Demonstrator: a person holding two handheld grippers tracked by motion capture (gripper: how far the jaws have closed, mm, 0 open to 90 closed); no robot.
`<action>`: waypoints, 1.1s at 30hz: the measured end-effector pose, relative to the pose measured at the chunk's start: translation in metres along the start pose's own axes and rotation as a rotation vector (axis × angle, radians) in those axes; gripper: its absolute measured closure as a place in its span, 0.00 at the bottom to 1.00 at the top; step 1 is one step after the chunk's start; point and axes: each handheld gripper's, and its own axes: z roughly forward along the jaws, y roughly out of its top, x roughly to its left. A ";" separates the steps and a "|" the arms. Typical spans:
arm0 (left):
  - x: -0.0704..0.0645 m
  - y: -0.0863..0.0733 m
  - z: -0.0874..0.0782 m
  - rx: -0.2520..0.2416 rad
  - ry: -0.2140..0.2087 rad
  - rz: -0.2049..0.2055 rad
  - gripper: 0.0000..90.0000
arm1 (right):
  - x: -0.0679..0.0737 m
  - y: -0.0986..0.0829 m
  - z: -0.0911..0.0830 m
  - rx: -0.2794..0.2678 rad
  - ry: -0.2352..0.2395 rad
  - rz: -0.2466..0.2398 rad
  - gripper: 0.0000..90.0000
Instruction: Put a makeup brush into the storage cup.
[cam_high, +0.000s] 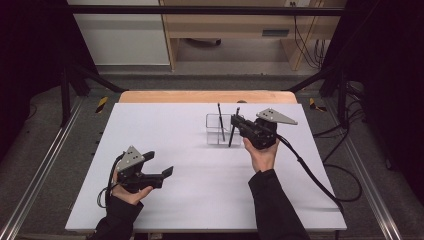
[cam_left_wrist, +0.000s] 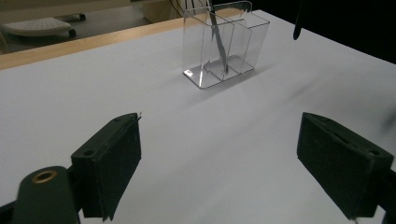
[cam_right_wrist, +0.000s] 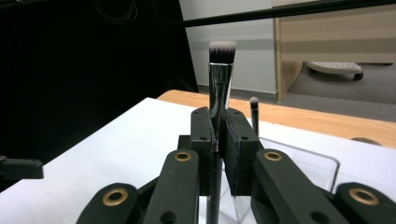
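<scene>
A clear acrylic organizer (cam_high: 214, 131) with several compartments stands on the white mat, right of centre. One thin black brush (cam_high: 220, 121) stands upright in it, also visible through its wall (cam_left_wrist: 219, 44). My right gripper (cam_high: 236, 122) is shut on a second brush (cam_right_wrist: 219, 86) with a silver ferrule and white-tipped bristles, held upright, bristles up. That brush's dark handle end (cam_left_wrist: 297, 25) hangs just beside the organizer (cam_left_wrist: 233, 46), off the mat. My left gripper (cam_high: 162, 164) rests near the front left, open and holding nothing, its jaws wide apart around bare mat (cam_left_wrist: 224, 154).
The white mat (cam_high: 165, 130) covers a wooden table whose far edge (cam_high: 200, 96) shows behind it. Cables trail off the right side (cam_high: 320, 180). Black frame posts stand at both far corners, and a wooden desk (cam_high: 235, 25) lies beyond.
</scene>
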 end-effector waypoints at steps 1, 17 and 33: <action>0.002 0.000 0.000 0.000 0.000 -0.002 0.14 | -0.001 0.001 0.001 0.000 -0.005 -0.007 0.93; 0.007 -0.003 -0.001 0.012 -0.001 -0.002 0.14 | -0.013 0.011 0.015 0.000 -0.038 -0.021 0.93; 0.013 -0.004 -0.002 0.018 0.009 -0.008 0.13 | -0.019 0.018 0.030 -0.018 -0.052 -0.008 0.93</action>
